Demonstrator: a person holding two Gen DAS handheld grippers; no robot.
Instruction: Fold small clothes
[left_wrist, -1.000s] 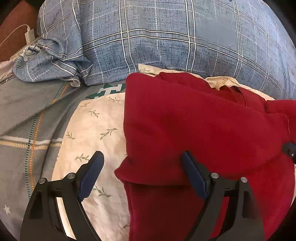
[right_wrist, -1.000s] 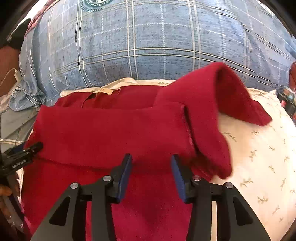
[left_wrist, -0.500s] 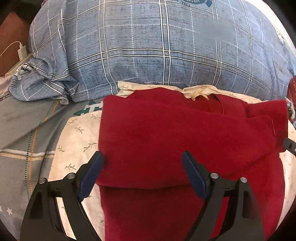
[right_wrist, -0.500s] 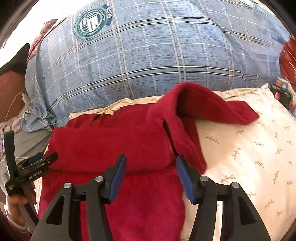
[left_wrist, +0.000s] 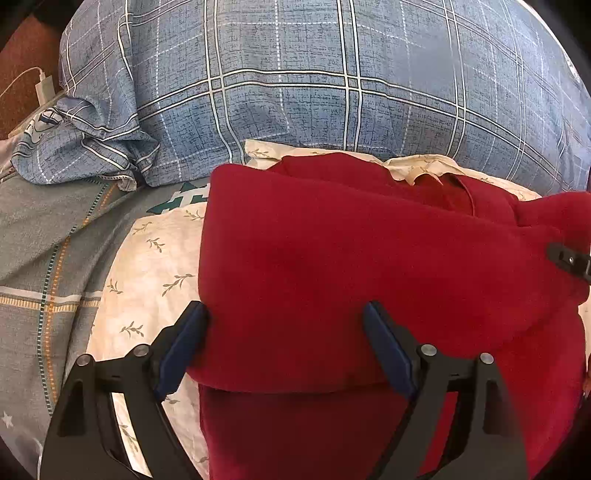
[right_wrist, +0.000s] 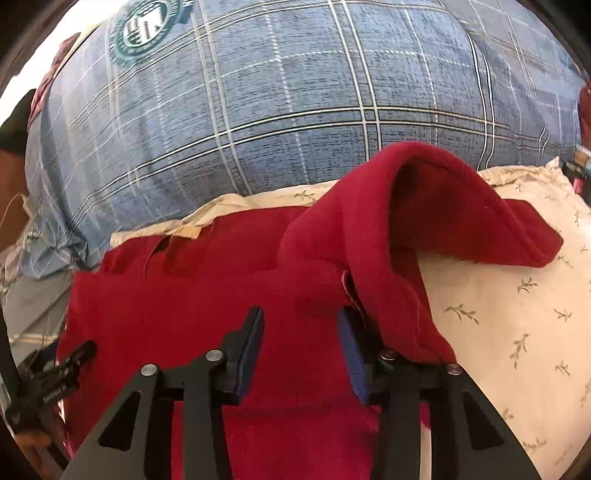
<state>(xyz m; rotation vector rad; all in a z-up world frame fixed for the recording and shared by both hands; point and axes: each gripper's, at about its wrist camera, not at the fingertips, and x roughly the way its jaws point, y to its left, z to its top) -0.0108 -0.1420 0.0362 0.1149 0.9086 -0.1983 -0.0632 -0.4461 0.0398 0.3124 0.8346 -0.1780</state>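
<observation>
A red fleece garment (left_wrist: 351, 266) lies on a cream leaf-print pillow (left_wrist: 147, 266), its lower part folded up over the body. My left gripper (left_wrist: 284, 339) is open, its jaws astride the left end of the folded edge. My right gripper (right_wrist: 299, 343) is open over the right end of the fold in the garment (right_wrist: 207, 295). A red sleeve (right_wrist: 424, 206) arches up to the right and drapes onto the pillow (right_wrist: 517, 314). The right gripper's tip shows at the right edge of the left wrist view (left_wrist: 570, 260).
A large blue plaid pillow (left_wrist: 332, 81) rises behind the garment. A crumpled blue plaid cloth (left_wrist: 81, 147) and a grey striped bedsheet (left_wrist: 37, 240) lie to the left. A white charger and cable (left_wrist: 40, 85) sit at far left. The left gripper shows in the right wrist view (right_wrist: 51, 380).
Both grippers have moved over the folded edge of the garment. The right gripper's jaws widened slightly and the sleeve hangs against its right finger.
</observation>
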